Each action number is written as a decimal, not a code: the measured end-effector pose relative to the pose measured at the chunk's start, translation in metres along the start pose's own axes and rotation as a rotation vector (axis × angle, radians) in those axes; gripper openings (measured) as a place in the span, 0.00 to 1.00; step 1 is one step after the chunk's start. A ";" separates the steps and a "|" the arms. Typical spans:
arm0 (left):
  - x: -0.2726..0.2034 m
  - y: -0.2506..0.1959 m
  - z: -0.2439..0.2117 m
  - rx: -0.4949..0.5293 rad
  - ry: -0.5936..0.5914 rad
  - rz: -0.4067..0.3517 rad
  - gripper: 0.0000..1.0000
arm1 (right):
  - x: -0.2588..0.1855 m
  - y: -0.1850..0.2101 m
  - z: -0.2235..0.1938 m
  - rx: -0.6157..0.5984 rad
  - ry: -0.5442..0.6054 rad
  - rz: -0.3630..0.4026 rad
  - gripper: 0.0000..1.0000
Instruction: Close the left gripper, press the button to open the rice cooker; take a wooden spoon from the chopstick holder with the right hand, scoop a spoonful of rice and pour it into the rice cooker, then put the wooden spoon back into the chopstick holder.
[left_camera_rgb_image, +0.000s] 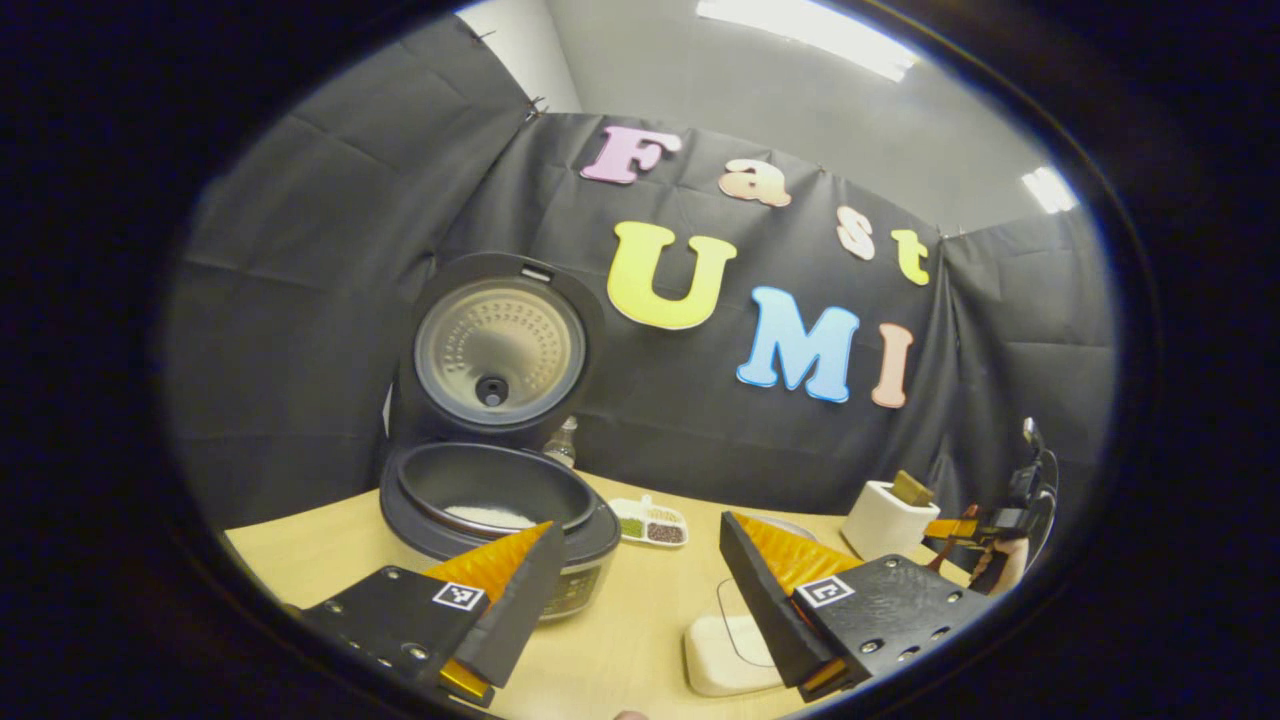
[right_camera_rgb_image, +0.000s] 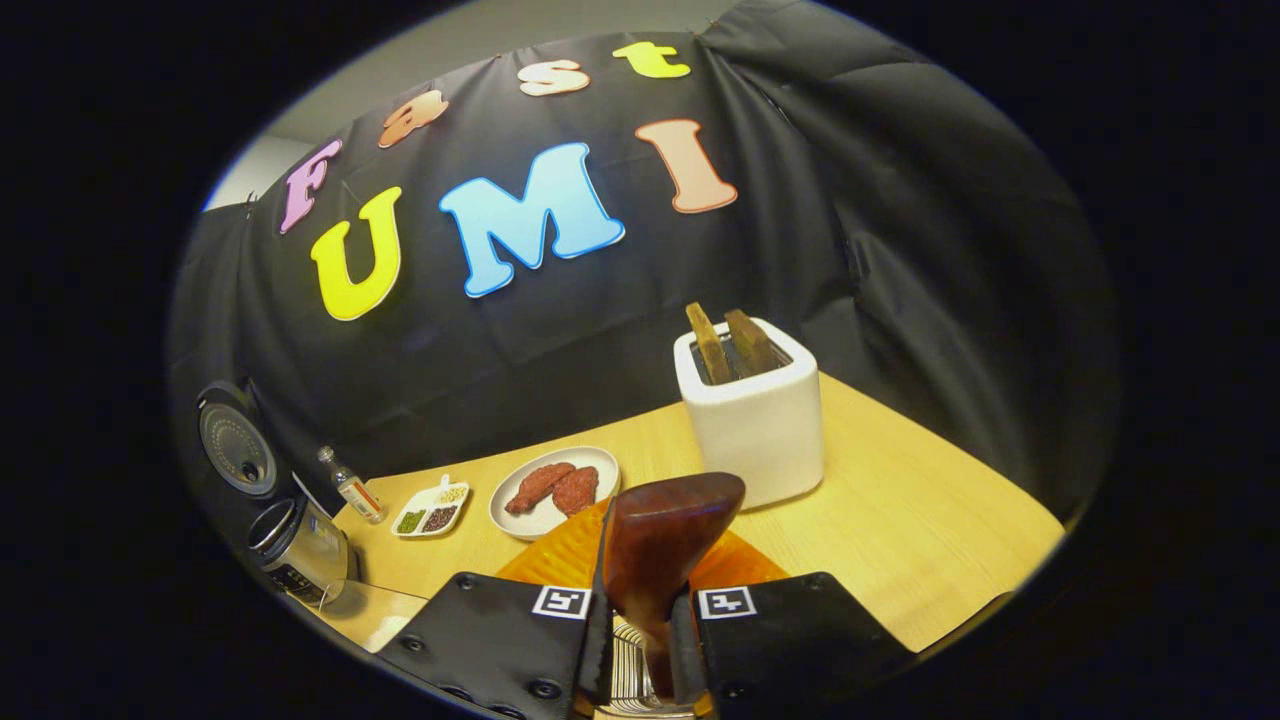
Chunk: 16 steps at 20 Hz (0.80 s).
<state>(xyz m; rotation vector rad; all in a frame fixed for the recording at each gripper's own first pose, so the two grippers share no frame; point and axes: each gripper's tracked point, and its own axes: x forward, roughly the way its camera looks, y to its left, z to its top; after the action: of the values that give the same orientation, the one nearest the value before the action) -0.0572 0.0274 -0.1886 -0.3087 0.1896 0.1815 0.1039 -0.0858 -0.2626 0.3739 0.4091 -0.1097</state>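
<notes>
two grippers in play. left gripper (left_camera_rgb_image: 640, 585) fingers spread wide, gripping nothing, hovering over table (left_camera_rgb_image: 640, 610). rice cooker (left_camera_rgb_image: 500, 500) at table's left, lid up, white rice in pot bottom. right gripper (right_camera_rgb_image: 640, 625) clenched on spoon (right_camera_rgb_image: 662, 545), bowl end sticking up between fingers. wire holder (right_camera_rgb_image: 625, 675) just below grip, partly hidden. toaster (right_camera_rgb_image: 750, 415) beyond spoon, two slices up. plate (right_camera_rgb_image: 555, 490) with two reddish pieces to its left, compartment dish (right_camera_rgb_image: 432, 508) and small bottle (right_camera_rgb_image: 352, 487) near cooker.

I see the rice cooker (left_camera_rgb_image: 497, 500) open, lid upright, rice inside, behind my left jaws; the wooden spoon (right_camera_rgb_image: 660, 545) stands pinched between my right jaws.
</notes>
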 end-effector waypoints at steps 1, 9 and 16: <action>-0.001 0.002 0.000 -0.011 0.003 0.003 0.96 | -0.003 0.000 0.002 0.026 -0.016 0.005 0.25; -0.007 0.003 0.008 0.028 -0.021 0.020 0.96 | -0.010 -0.017 -0.002 0.124 -0.016 -0.030 0.30; -0.005 0.015 0.035 0.027 -0.081 0.032 0.96 | -0.041 -0.037 0.000 0.128 -0.054 -0.070 0.99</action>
<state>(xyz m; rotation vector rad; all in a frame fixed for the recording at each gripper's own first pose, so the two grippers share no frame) -0.0597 0.0519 -0.1593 -0.2710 0.1170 0.2222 0.0599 -0.1186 -0.2579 0.4818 0.3623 -0.2144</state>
